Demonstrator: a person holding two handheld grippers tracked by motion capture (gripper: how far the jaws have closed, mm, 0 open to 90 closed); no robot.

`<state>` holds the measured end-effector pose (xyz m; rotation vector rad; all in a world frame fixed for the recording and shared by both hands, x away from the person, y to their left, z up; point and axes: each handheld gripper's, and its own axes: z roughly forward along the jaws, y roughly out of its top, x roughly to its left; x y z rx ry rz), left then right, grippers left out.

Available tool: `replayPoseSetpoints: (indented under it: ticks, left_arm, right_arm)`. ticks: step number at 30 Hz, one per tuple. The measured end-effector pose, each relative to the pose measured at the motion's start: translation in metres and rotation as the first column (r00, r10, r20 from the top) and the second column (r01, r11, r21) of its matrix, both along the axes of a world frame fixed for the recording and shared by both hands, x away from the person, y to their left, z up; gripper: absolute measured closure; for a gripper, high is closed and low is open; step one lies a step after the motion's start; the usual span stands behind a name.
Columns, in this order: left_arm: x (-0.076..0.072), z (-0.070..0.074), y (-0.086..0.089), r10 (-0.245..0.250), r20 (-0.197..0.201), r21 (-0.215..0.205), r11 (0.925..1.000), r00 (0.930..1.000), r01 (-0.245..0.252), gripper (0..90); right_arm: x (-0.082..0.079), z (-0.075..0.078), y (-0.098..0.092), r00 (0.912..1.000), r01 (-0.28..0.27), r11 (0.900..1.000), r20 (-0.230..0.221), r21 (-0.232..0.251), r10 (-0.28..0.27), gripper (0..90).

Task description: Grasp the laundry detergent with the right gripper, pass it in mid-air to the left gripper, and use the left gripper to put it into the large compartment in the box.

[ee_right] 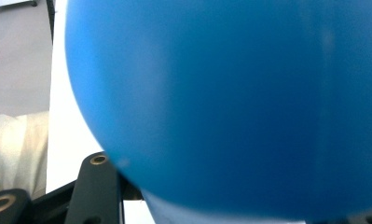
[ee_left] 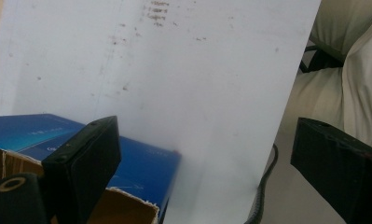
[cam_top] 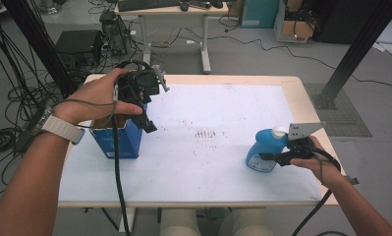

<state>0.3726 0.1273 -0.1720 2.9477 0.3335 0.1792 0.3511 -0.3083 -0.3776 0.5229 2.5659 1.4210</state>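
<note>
A blue bottle (cam_top: pixel 262 150) with a white cap stands on the right side of the white table top (cam_top: pixel 208 98). My right gripper (cam_top: pixel 268 157) is shut on its body from the right. In the right gripper view the bottle (ee_right: pixel 230 102) sits close up against the camera, with one black finger (ee_right: pixel 97 186) beside it. An open blue cardboard box (cam_top: pixel 120 142) stands at the table's left. My left gripper (cam_top: pixel 149 125) hangs over the box's right edge, tilted down, open and holding nothing. The left gripper view has the box (ee_left: pixel 141 163) under the wide-apart gripper (ee_left: pixel 204 135).
A desk (cam_top: pixel 174 12) with a keyboard stands beyond the table. Cables and equipment lie on the floor at the left. A black frame post (cam_top: pixel 350 54) rises at the back right. The person's legs (ee_left: pixel 347 65) are at the table's near edge.
</note>
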Motion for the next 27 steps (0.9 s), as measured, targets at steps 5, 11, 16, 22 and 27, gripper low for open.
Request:
replayPoseSetpoints:
  ticks: [5,11,16,22,27]
  left_arm:
    - [-0.0006,0.0008,-0.0003,0.0,0.0,0.006,1.0,1.0,0.0,8.9]
    - [-0.0011,0.0003,0.0003,0.005,0.003,-0.004,1.0,1.0,-0.005,8.9]
    - [-0.0007,0.0015,-0.0001,0.001,0.003,0.005,1.0,1.0,-0.001,8.9]
    - [-0.0006,0.0015,-0.0006,0.003,0.002,0.003,1.0,1.0,-0.003,8.9]
    - [-0.0005,0.0021,-0.0007,0.0,0.006,0.001,1.0,1.0,0.0,8.9]
  right_arm:
    - [0.0002,0.0001,0.0,1.0,0.0,1.0,-0.003,-0.001,0.0,43.6]
    - [0.0004,0.0003,0.0001,1.0,-0.001,1.0,-0.005,-0.002,0.001,43.6]
    - [0.0003,0.0003,0.0002,1.0,-0.001,1.0,-0.005,-0.003,0.001,43.5]
    - [0.0004,0.0002,0.0001,1.0,-0.001,1.0,-0.005,-0.002,0.001,43.5]
    - [0.0004,0.0002,0.0001,1.0,-0.001,1.0,-0.006,-0.001,0.001,43.5]
